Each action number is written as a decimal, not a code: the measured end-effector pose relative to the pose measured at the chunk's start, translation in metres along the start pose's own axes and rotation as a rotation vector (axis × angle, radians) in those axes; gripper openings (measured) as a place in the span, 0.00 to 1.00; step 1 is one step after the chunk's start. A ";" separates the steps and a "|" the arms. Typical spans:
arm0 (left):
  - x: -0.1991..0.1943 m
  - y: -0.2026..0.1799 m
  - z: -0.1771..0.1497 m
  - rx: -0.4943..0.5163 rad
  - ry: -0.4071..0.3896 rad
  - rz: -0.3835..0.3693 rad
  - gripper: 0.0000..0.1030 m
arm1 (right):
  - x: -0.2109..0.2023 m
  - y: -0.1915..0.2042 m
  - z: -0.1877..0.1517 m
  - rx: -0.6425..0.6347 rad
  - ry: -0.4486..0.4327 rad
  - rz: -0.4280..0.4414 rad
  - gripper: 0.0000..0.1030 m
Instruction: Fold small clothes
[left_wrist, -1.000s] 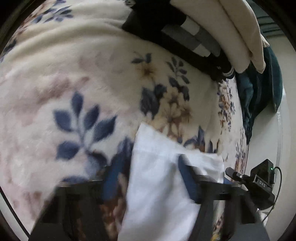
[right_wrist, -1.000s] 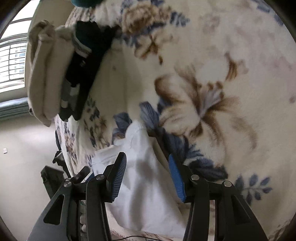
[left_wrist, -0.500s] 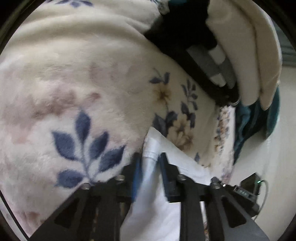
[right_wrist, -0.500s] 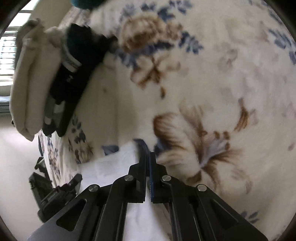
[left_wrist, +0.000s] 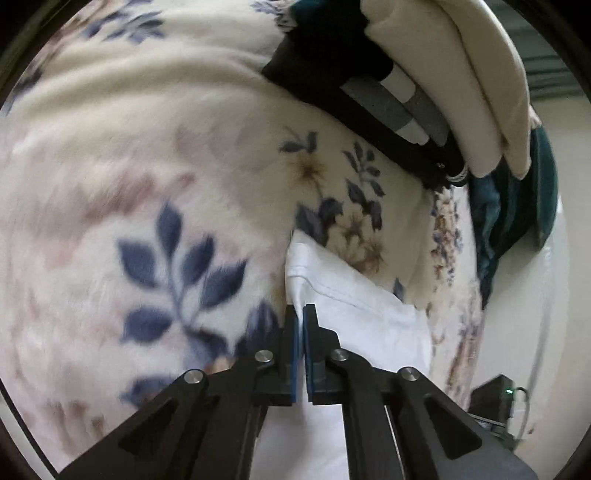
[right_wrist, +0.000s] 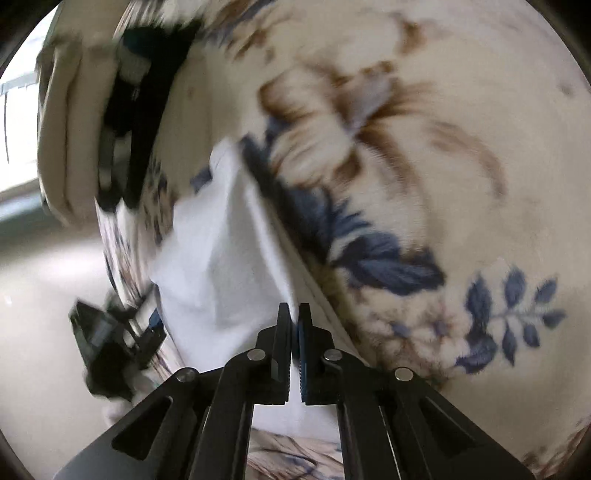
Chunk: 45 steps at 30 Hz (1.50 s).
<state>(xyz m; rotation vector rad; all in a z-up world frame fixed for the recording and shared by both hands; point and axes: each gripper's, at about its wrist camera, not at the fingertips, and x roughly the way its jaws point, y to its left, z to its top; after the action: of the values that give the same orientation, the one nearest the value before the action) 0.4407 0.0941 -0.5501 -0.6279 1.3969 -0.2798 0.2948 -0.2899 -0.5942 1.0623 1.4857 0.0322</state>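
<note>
Both tools have closed since a second ago: left tool (left_wrist: 299, 314) and right tool (right_wrist: 294, 312) each pinch an edge of the white garment (left_wrist: 354, 306), which lies on the floral blanket (left_wrist: 147, 147) near its edge; a fold can begin.

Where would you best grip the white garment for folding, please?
At its hemmed edge, one corner per hand, coming in low and flat over the blanket. The white garment lies flat, so only its thin border offers purchase; the left tongs and right tongs already pinch there.
</note>
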 end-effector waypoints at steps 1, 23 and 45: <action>0.001 0.001 0.003 -0.005 -0.002 -0.004 0.01 | -0.004 -0.003 0.000 0.016 -0.024 -0.002 0.02; 0.002 0.004 -0.062 0.043 0.075 -0.259 0.18 | 0.053 0.012 0.007 -0.225 0.278 0.244 0.27; -0.196 -0.178 0.137 0.178 -0.191 -0.269 0.18 | -0.142 0.290 0.072 -0.466 0.056 0.299 0.19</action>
<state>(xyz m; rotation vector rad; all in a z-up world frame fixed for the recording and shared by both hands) 0.5704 0.0886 -0.2817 -0.6766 1.0907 -0.5382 0.4953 -0.2489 -0.3336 0.8927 1.2710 0.5956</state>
